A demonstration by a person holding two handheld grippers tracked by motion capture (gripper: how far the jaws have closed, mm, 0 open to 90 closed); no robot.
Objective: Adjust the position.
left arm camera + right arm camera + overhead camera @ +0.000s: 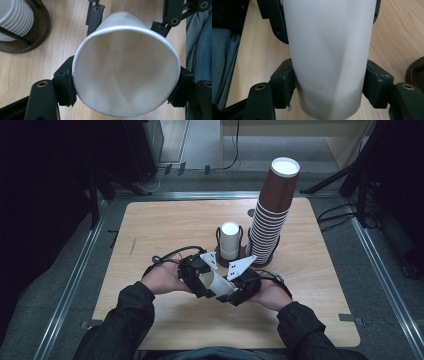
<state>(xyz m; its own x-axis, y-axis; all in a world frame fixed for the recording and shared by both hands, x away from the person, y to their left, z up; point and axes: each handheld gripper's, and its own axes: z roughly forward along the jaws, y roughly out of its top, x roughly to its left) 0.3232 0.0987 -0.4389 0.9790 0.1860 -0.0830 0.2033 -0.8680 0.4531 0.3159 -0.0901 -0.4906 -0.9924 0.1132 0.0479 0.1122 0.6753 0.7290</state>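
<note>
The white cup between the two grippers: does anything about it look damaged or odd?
Yes. The white cup is squeezed out of round: the left gripper presses its rim into an oval, and faint creases run along its wall near the right gripper.

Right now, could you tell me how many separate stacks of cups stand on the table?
2: a tall brown stack at the far right, and a short white stack in its holder just left of it.

Lab-style recording rig: wooden table (165, 225) inside metal rail frame (75, 280), grey carpet, loose cables (340, 212), dark surround.
</note>
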